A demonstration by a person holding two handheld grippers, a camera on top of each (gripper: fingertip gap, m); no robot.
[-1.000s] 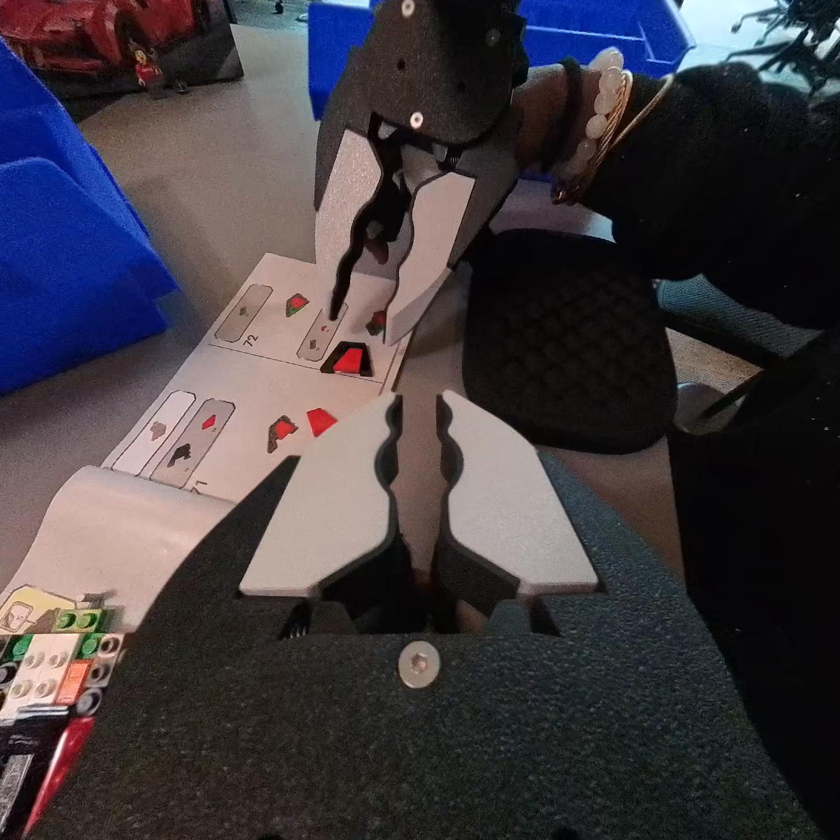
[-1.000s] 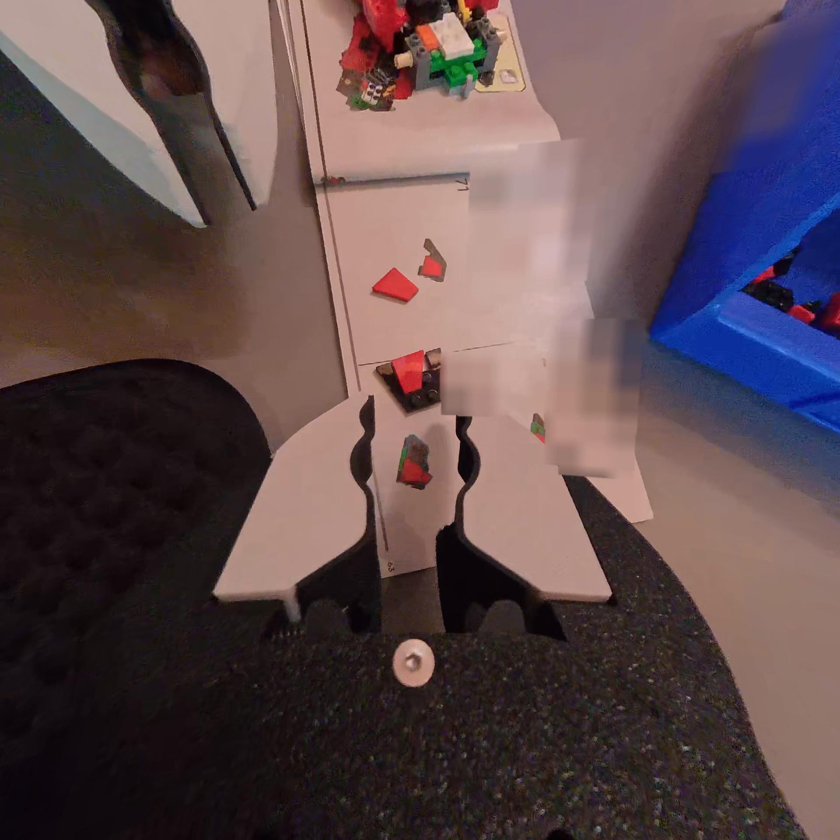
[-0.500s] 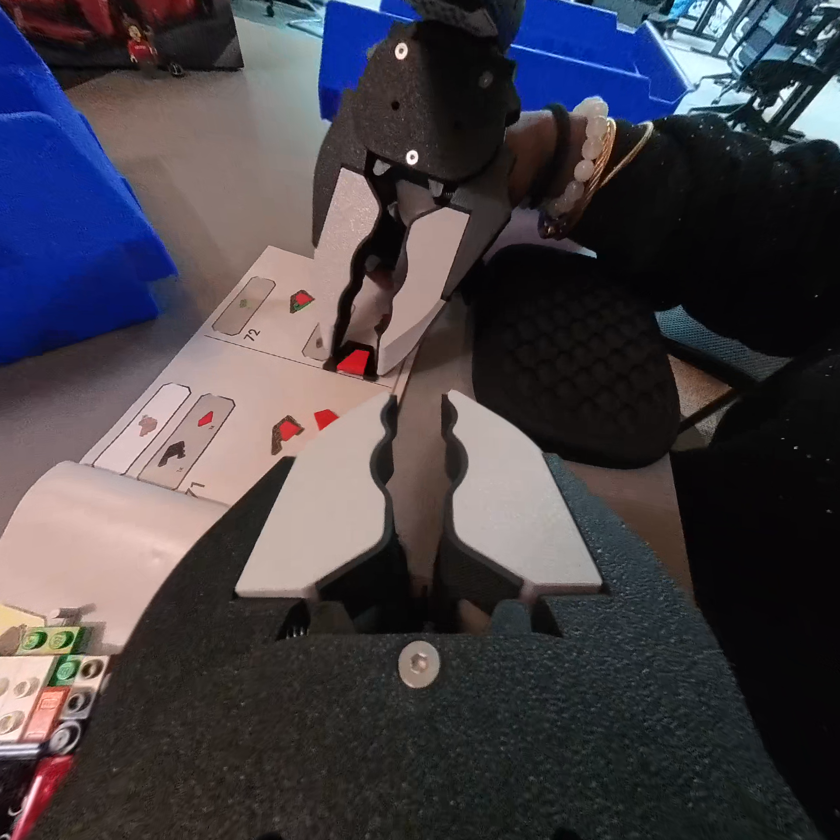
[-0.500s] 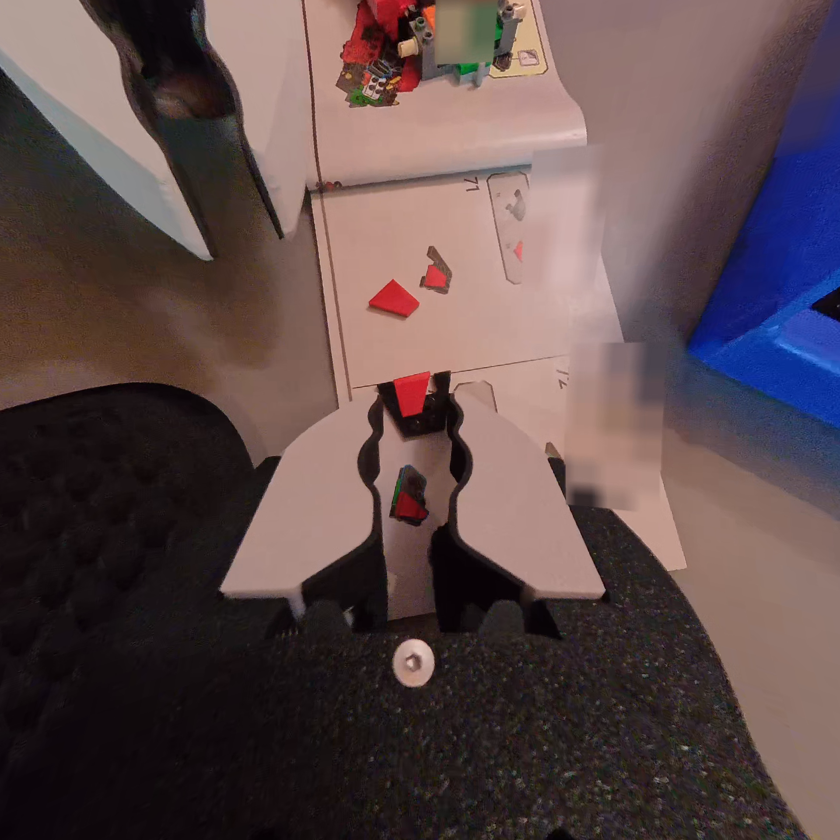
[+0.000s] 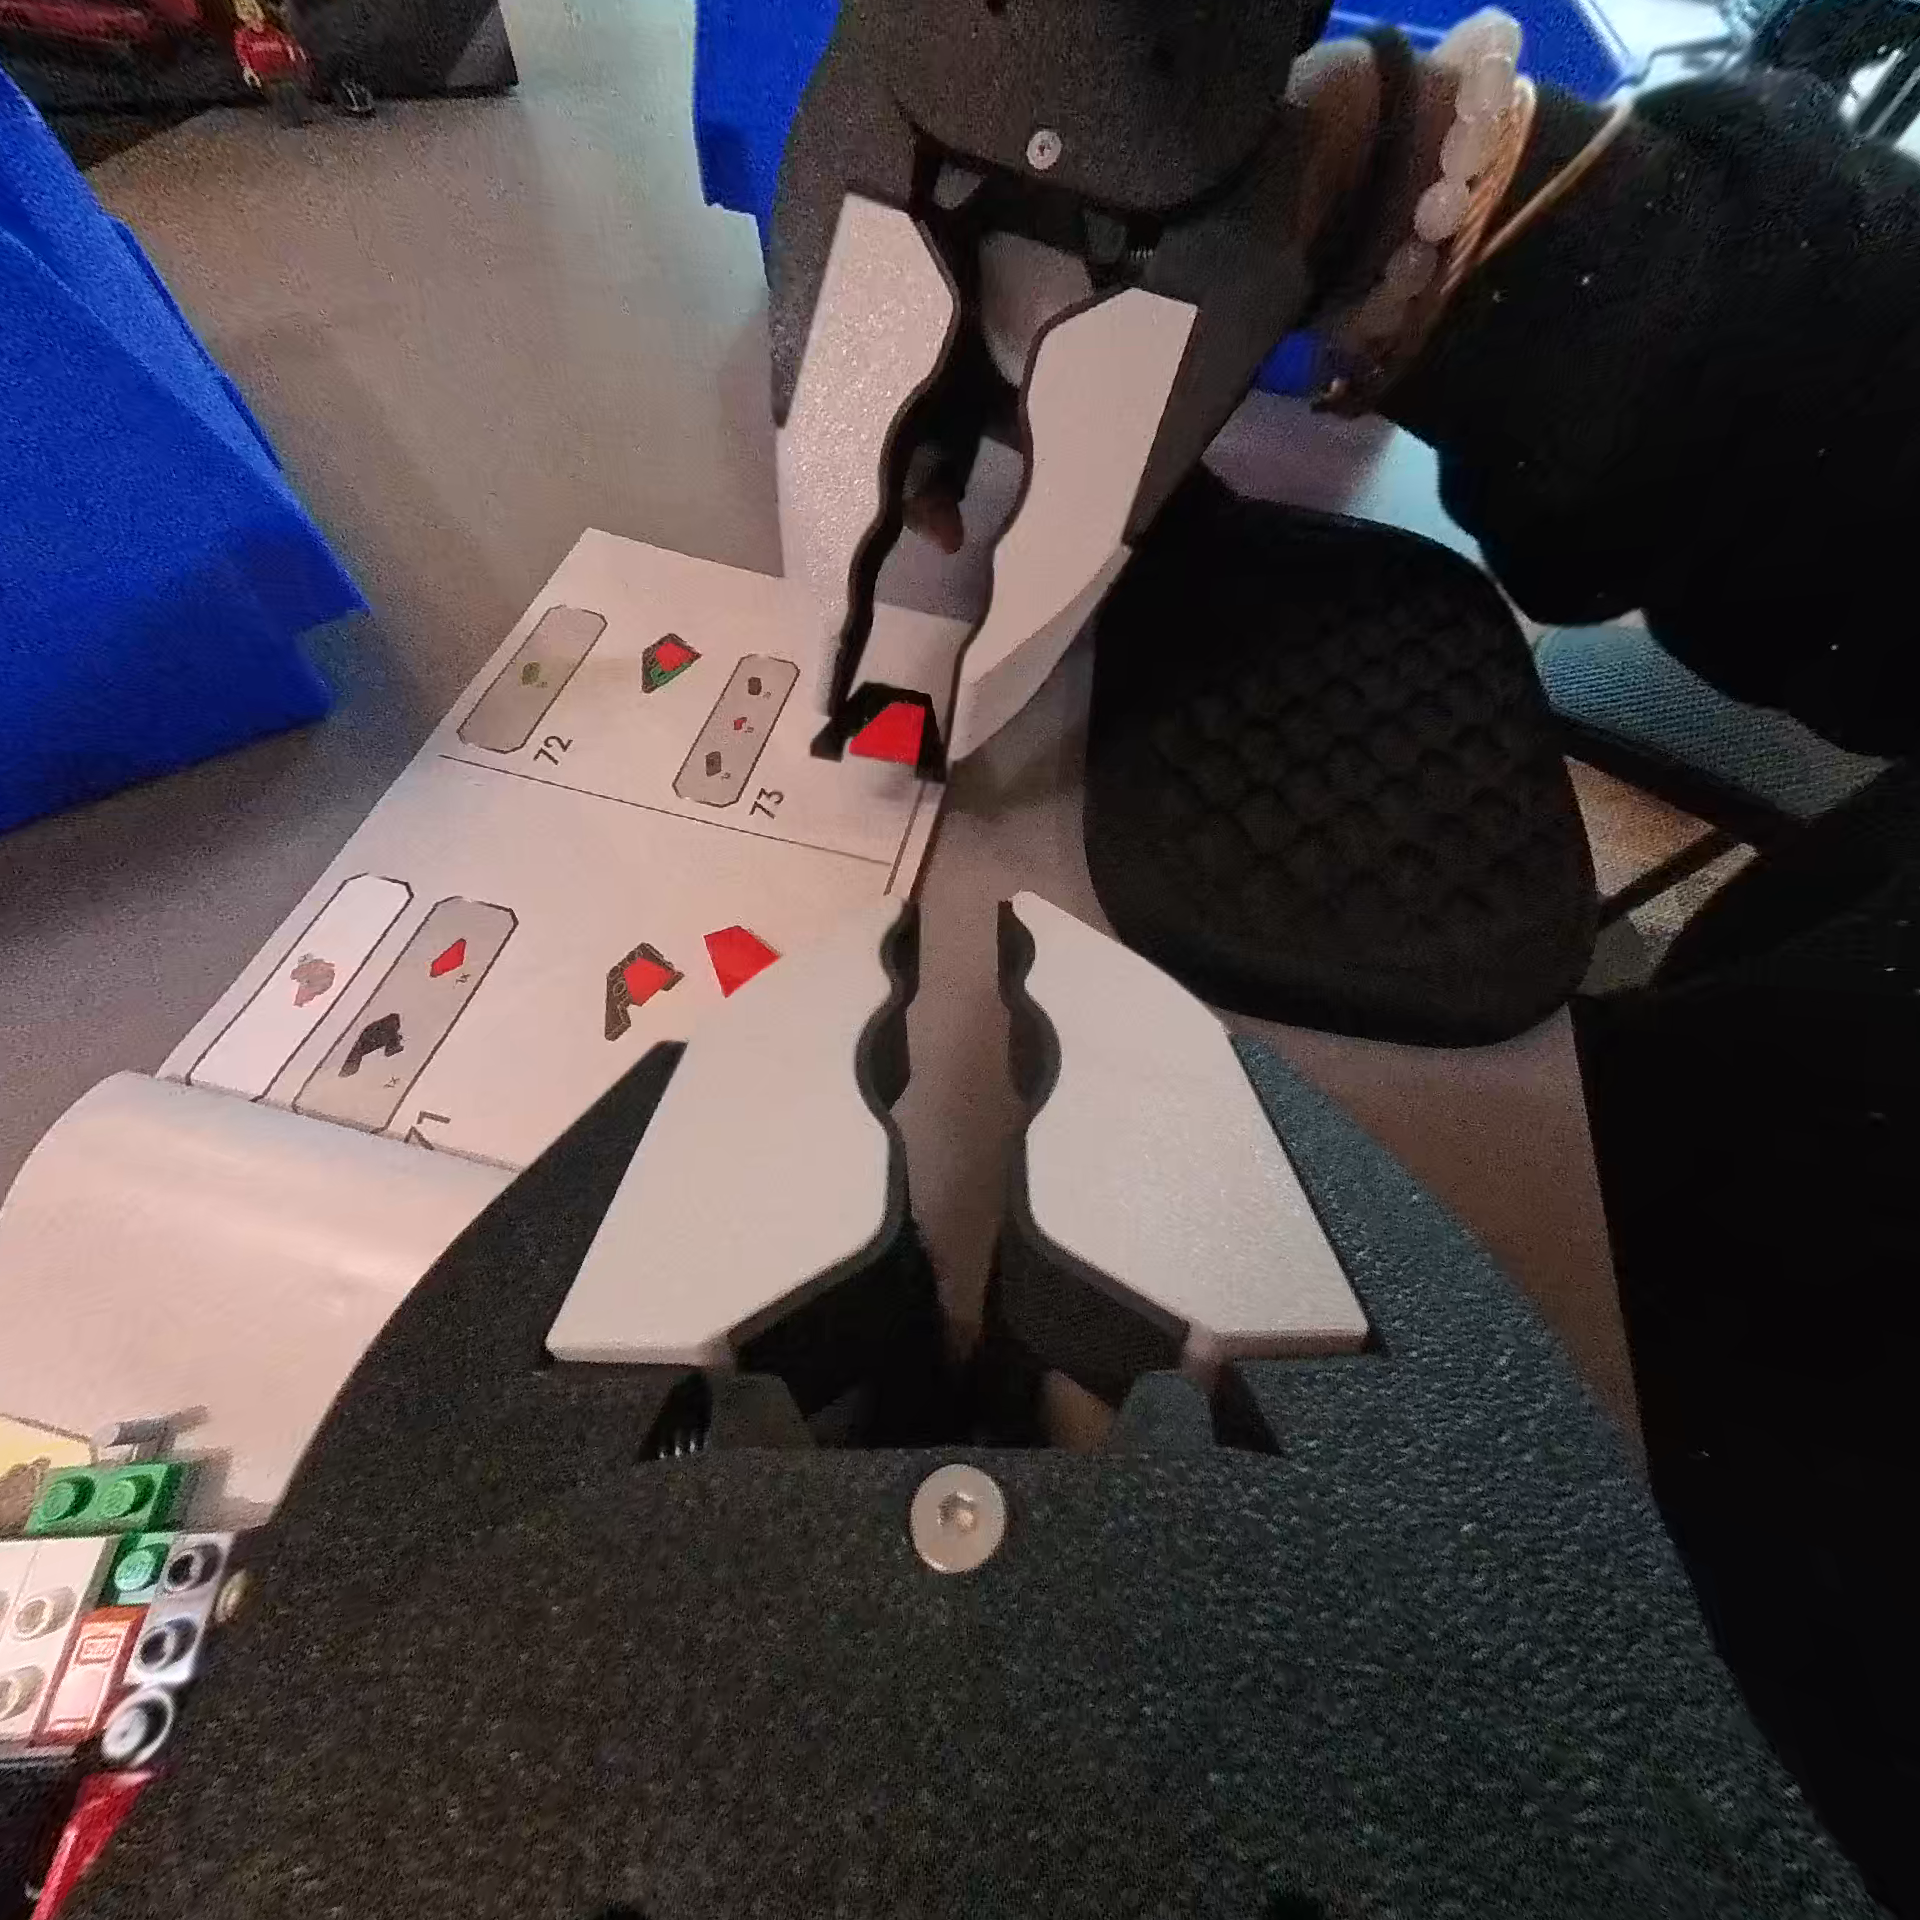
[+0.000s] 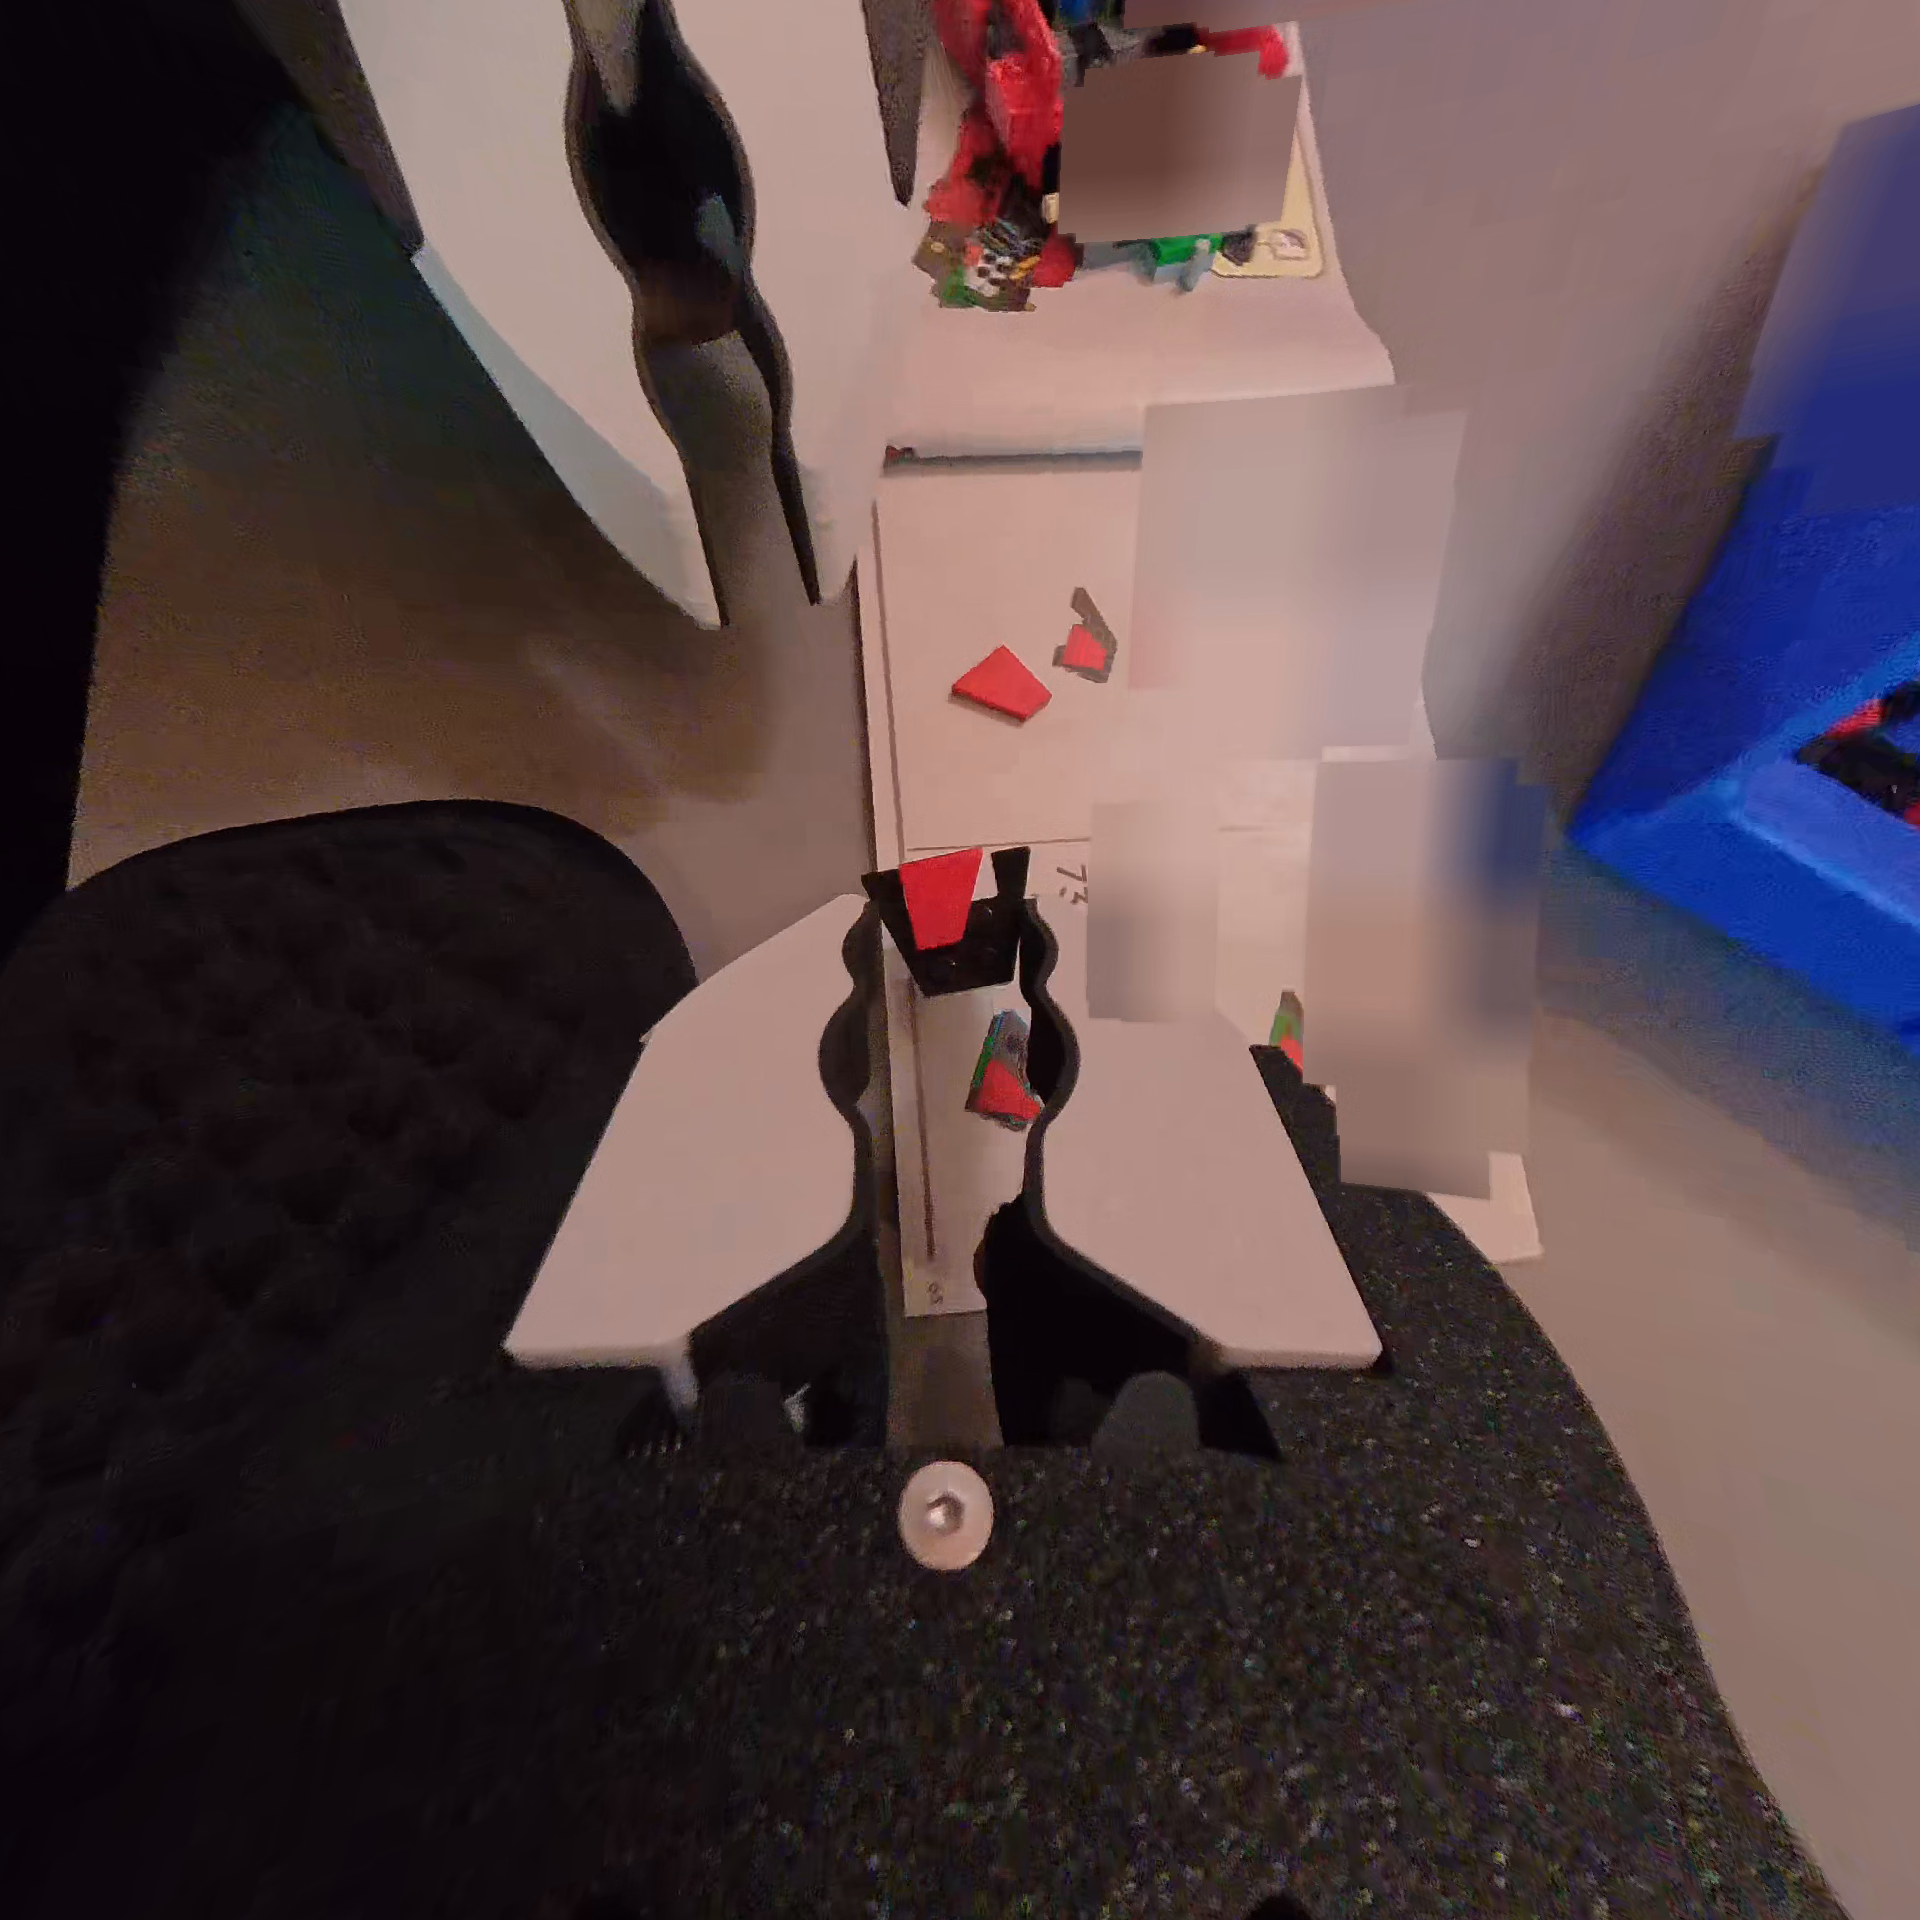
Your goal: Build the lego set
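Note:
A small black piece with a red wedge on top (image 6: 940, 909) lies on the open instruction booklet (image 6: 987, 561). My right gripper (image 6: 945, 914) has its two fingertips against the piece's sides, shut on it at booklet level. The left wrist view shows the same grip (image 5: 891, 729), with the right gripper (image 5: 894, 717) coming down from above. My left gripper (image 5: 956, 909) is narrowly open and empty, just off the booklet's (image 5: 623, 831) right edge. A loose red wedge tile (image 5: 740, 958) lies on the page beside it, and also shows in the right wrist view (image 6: 1000, 684).
The partly built model (image 5: 94, 1621) sits on the booklet's near left end; it also shows in the right wrist view (image 6: 997, 156). Blue bins (image 5: 125, 468) (image 6: 1766, 779) flank the table. A black mesh chair seat (image 5: 1340, 790) and a person's black sleeve (image 5: 1662, 364) are to the right. The grippers' ends are close to 6 cm from one another.
My right gripper has moved along the page to the black and red piece, and its jaws have narrowed onto it. My left gripper has stayed nearly still with the same gap.

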